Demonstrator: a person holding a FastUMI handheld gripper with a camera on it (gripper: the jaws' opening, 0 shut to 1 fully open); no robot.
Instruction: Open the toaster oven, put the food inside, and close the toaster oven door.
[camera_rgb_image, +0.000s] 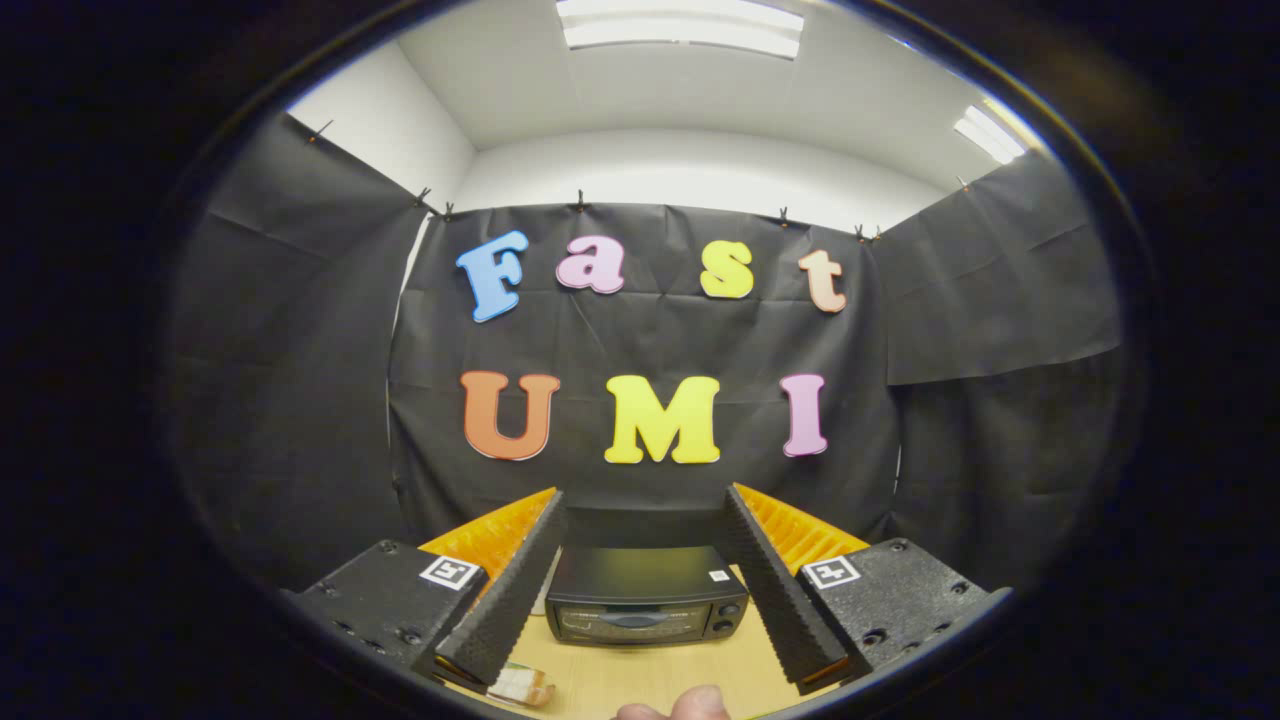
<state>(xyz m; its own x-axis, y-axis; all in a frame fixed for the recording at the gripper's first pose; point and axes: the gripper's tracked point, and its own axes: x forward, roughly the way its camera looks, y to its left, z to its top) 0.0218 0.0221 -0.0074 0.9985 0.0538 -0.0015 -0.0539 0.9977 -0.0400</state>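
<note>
Black cloth (300, 400) walls the booth around us. On the pale wooden tabletop (640, 675) we see a black, boxy toaster oven (645, 597), door closed, with a curved handle across its dark glass front and two round knobs at its right; a small white sticker on its top is too small to read. It sits between and beyond our gripper (640, 665) fingers, which stand spread wide, grasping nothing. A clear packet of food (522, 686) lies beside our left fingertip (470, 655). A person's fingertips (680, 708) show nearest us.
</note>
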